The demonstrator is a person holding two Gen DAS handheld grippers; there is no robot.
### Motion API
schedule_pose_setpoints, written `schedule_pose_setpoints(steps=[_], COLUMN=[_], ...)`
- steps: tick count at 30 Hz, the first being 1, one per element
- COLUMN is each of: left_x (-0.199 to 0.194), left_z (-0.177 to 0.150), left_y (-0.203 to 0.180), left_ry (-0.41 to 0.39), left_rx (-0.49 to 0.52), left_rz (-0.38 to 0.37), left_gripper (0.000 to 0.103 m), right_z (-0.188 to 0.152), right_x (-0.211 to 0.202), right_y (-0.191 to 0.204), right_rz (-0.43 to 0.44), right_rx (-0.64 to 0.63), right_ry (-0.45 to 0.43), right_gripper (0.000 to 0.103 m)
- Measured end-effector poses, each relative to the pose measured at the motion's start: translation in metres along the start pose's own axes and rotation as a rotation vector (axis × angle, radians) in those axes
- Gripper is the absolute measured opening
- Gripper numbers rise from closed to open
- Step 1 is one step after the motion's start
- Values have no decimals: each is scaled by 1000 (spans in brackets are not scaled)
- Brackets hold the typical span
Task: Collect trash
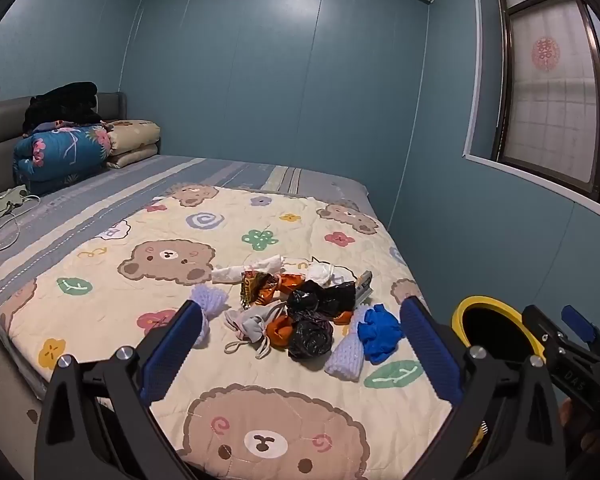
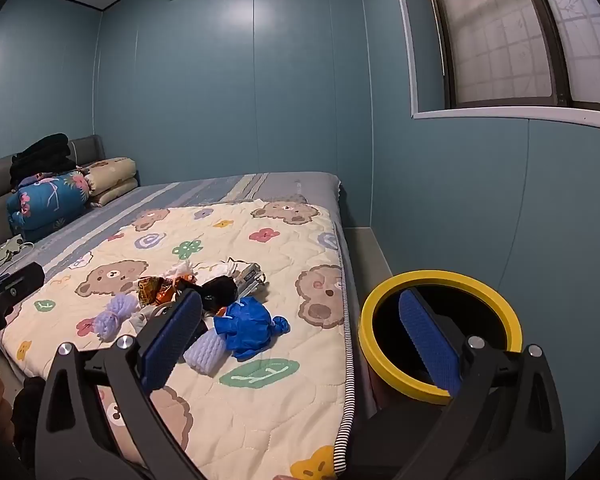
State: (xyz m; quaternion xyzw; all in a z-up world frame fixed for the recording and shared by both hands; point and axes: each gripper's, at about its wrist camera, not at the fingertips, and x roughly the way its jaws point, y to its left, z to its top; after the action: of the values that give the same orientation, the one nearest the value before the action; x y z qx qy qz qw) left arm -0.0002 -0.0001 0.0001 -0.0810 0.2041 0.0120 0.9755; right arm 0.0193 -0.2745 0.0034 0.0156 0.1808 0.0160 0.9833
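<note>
A pile of trash lies on the bear-print quilt (image 1: 260,392): crumpled black plastic bags (image 1: 314,316), an orange snack wrapper (image 1: 260,286), white tissue (image 1: 252,272), a blue glove (image 1: 378,330), lilac foam nets (image 1: 346,354) and a grey face mask (image 1: 252,328). My left gripper (image 1: 300,344) is open and empty, held above the near side of the pile. My right gripper (image 2: 300,336) is open and empty, to the right of the pile, with the blue glove (image 2: 246,326) between its fingers in view. A yellow-rimmed black bin (image 2: 440,332) stands beside the bed at the right.
Folded bedding (image 1: 64,152) and dark clothes (image 1: 64,106) are stacked by the headboard at far left. A white cable (image 1: 8,232) lies on the grey sheet. A blue wall and a window (image 2: 512,40) are to the right of the bed.
</note>
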Motion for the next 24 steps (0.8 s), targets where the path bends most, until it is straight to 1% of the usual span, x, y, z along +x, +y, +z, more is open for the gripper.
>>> schedule_pose_setpoints(steps=[3, 4, 6, 8, 13, 24], left_x=[0, -3, -3, -3, -6, -5], left_z=[0, 0, 5, 1, 7, 9], left_y=[-1, 2, 4, 4, 3, -1], left_ry=[-5, -25, -18, -21, -13, -17], left_rx=[2, -12, -15, -5, -8, -4], left_rz=[-1, -11, -8, -5, 10, 14], left_gripper=[96, 96, 96, 96, 96, 96], right_z=[0, 0, 0, -1, 1, 1], right_x=[0, 0, 0, 0, -2, 0], right_y=[0, 0, 0, 0, 1, 0], right_rz=[0, 1, 2, 2, -1, 4], right_rx=[0, 1, 2, 2, -3, -1], right_ry=[-2, -2, -1, -1, -7, -6], right_gripper=[95, 95, 95, 95, 95, 95])
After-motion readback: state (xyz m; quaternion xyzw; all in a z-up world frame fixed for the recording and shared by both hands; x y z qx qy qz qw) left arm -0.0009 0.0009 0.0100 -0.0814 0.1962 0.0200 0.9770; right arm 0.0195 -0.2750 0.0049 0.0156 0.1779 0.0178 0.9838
